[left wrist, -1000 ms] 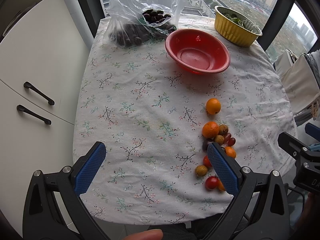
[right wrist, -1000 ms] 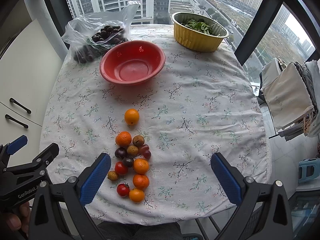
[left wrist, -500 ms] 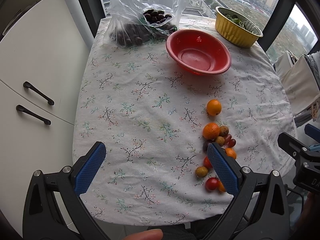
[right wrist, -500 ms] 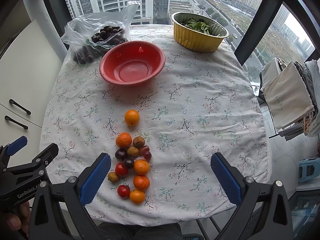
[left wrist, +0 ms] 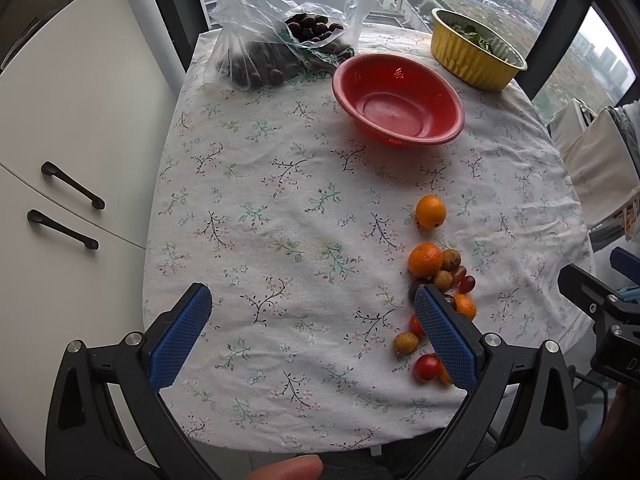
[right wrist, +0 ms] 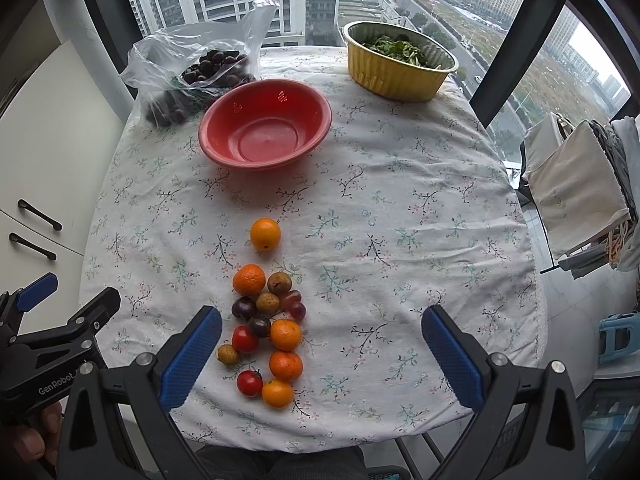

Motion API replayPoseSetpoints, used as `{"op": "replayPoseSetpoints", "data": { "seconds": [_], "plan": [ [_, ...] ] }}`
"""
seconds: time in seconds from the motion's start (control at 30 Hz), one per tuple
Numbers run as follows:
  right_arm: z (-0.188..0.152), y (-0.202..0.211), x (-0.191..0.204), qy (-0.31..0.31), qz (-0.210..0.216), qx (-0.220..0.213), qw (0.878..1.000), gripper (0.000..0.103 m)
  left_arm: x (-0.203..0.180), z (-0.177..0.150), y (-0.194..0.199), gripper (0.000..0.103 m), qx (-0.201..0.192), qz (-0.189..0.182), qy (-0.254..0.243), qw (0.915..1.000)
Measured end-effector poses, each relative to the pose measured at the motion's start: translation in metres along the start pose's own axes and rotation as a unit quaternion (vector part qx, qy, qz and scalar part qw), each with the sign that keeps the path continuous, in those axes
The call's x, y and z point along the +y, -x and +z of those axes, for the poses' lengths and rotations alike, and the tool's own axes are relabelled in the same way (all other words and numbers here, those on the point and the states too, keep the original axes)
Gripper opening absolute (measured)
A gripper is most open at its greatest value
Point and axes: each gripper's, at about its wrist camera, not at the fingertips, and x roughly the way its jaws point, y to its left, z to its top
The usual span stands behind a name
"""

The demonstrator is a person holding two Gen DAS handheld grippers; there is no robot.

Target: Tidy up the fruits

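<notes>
Right tool (right wrist: 320, 354): fingers spread wide, nothing between them, hovering above the near edge of the bench (right wrist: 440, 208). Left tool (left wrist: 312, 336): likewise wide and empty, held over the bare left part of the cloth, well apart from any fruit except that its right finger covers part of the pile in the left wrist view.

Location of task items: the loose fruit pile (right wrist: 266, 328) lies near the front edge of the bench, mandarins, cherry tomatoes, small brown fruits and dark grapes touching one another. One orange (right wrist: 265, 234) sits alone, just beyond the pile. The red bowl (right wrist: 266, 128) stands empty further back, well apart from the pile.

Risks noted:
- The pieces are round and packed together. Closing on one is likely to nudge its neighbours, and those nearest the edge, the cherry tomato (right wrist: 249, 383) and the orange fruit (right wrist: 277, 393) beside it, could roll off the bench.
- Tomatoes and grapes are soft; a hard squeeze may split them.
- The cloth is wrinkled and hangs over the edge; a dragged finger could pull it and shift everything.
- The plastic bag (right wrist: 196, 76) of dark fruit appears to touch the bowl's far rim, though the view is uncertain there; an overshot drop may land in the bag.
- The gold foil tray (right wrist: 396, 60) of greens stands clear.
</notes>
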Motion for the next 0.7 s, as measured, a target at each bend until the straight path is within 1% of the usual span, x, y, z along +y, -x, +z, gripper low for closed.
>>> {"op": "replayPoseSetpoints", "data": {
  "seconds": [0.13, 0.17, 0.23, 0.3, 0.37, 0.4, 0.47, 0.53, 0.57, 0.63, 0.7],
  "plan": [
    [-0.003, -0.002, 0.0, 0.0, 0.008, 0.001, 1.0, 0.102, 0.002, -0.003, -0.007, 0.103, 0.002, 0.0, -0.003, 1.0],
    [-0.004, -0.003, -0.001, 0.001, 0.013, 0.0, 1.0, 0.102, 0.003, -0.004, -0.009, 0.103, 0.002, -0.007, -0.001, 1.0],
    [-0.007, -0.004, -0.003, 0.004, 0.037, -0.004, 0.999, 0.102, 0.007, -0.008, -0.014, 0.103, 0.006, -0.042, 0.003, 0.9991],
    [-0.014, -0.007, -0.007, 0.01, 0.065, -0.011, 0.998, 0.102, 0.007, -0.012, -0.021, 0.103, 0.003, -0.082, -0.007, 0.9966],
    [-0.023, -0.012, -0.012, 0.018, 0.091, -0.022, 0.995, 0.099, 0.002, -0.018, -0.031, 0.103, 0.011, -0.096, -0.031, 0.9949],
    [-0.03, -0.014, -0.013, 0.024, 0.1, -0.028, 0.994, 0.098, 0.0, -0.022, -0.034, 0.103, 0.01, -0.095, -0.043, 0.9946],
    [-0.044, -0.021, -0.015, 0.043, 0.104, -0.037, 0.993, 0.096, -0.003, -0.031, -0.042, 0.103, 0.008, -0.101, -0.064, 0.9928],
    [-0.062, -0.032, -0.013, 0.07, 0.109, -0.038, 0.991, 0.092, -0.009, -0.039, -0.053, 0.103, 0.028, -0.095, -0.086, 0.9914],
    [-0.071, -0.037, -0.01, 0.082, 0.11, -0.033, 0.99, 0.09, -0.011, -0.042, -0.059, 0.103, 0.041, -0.083, -0.095, 0.9911],
    [-0.087, -0.05, -0.005, 0.1, 0.116, -0.014, 0.988, 0.083, -0.012, -0.048, -0.07, 0.103, 0.057, -0.065, -0.102, 0.991],
    [-0.1, -0.065, -0.002, 0.096, 0.126, 0.015, 0.987, 0.076, -0.012, -0.054, -0.078, 0.103, 0.063, -0.067, -0.11, 0.9896]
  ]
}}
